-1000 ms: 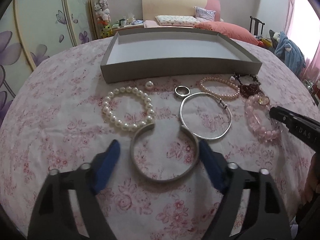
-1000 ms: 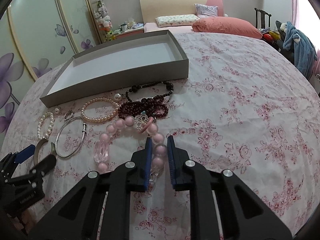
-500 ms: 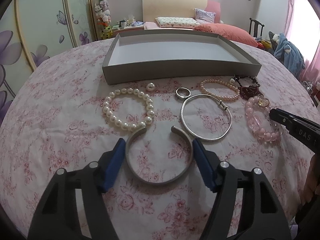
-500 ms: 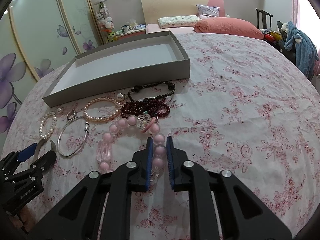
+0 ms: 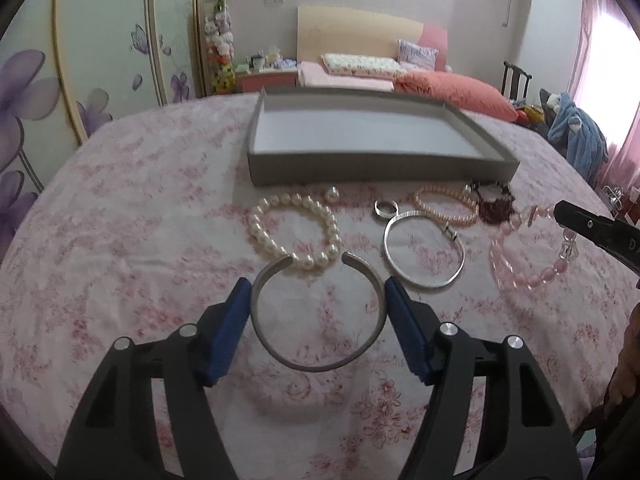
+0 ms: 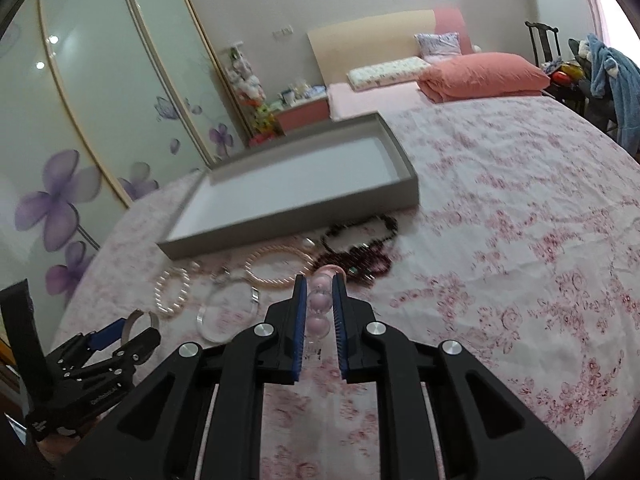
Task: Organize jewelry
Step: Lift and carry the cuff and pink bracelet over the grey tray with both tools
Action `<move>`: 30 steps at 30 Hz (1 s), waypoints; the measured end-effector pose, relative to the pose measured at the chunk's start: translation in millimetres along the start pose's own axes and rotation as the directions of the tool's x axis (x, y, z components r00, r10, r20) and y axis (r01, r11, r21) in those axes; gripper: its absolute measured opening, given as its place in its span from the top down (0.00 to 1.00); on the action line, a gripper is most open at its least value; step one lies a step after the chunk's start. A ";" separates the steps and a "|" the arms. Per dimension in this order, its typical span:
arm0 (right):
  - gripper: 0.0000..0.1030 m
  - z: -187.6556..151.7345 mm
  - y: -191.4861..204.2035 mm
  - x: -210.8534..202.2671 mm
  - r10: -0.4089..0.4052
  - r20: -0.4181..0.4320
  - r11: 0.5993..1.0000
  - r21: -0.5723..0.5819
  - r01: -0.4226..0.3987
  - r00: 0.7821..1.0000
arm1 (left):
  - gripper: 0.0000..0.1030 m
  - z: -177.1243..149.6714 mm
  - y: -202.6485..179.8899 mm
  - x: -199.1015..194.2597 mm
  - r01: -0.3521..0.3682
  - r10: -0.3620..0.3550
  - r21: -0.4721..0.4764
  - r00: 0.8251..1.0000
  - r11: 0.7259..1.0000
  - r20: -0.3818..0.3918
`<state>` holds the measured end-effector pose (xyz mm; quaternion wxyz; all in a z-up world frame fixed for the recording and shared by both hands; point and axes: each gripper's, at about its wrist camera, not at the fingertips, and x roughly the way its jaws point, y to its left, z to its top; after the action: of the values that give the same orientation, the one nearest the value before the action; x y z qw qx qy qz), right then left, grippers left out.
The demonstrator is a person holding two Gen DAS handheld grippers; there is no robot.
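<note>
My left gripper [image 5: 318,292] is shut on a silver open cuff [image 5: 316,360], its blue pads touching both sides, and holds it just above the cloth. My right gripper [image 6: 320,284] is shut on the pink bead bracelet [image 6: 320,304], which hangs lifted off the table; the bracelet also shows in the left wrist view [image 5: 520,272]. A white pearl bracelet [image 5: 296,232], a silver bangle [image 5: 424,252], a small ring [image 5: 385,208], a thin pink pearl bracelet [image 5: 444,204] and dark red beads [image 5: 496,202] lie before the empty grey tray [image 5: 360,168].
The round table has a pink floral cloth [image 5: 140,220]. A loose pearl [image 5: 332,194] lies near the tray's front wall. A black bead bracelet [image 6: 360,232] lies beside the dark red beads [image 6: 360,264]. A bed and wardrobe stand behind.
My left gripper closed onto the silver cuff and raised it. My right gripper lifted the pink bead bracelet off the cloth and tilted up toward the tray.
</note>
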<state>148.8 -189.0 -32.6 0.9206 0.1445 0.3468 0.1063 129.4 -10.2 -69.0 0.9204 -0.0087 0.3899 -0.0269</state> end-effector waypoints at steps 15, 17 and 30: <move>0.87 12.5 18.6 -16.3 0.048 0.083 0.999 -0.022 -0.046 0.995 | 0.36 21.0 -14.6 -35.0 -0.065 0.057 0.042 0.983 0.997 0.173; 0.87 14.7 21.2 -18.0 0.050 0.092 0.998 -0.029 -0.048 0.995 | 0.36 24.4 -17.3 -36.1 -0.067 0.058 0.045 0.981 0.997 0.184; 0.87 53.2 43.7 -32.4 0.049 0.202 0.994 -0.103 -0.029 0.978 | 0.36 71.4 -22.4 -41.7 -0.091 0.065 0.080 0.957 0.993 0.284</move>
<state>156.3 -167.9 40.2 0.9551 0.1154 0.2420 0.1262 150.7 -30.7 11.5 0.9661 0.0455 0.2539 -0.0071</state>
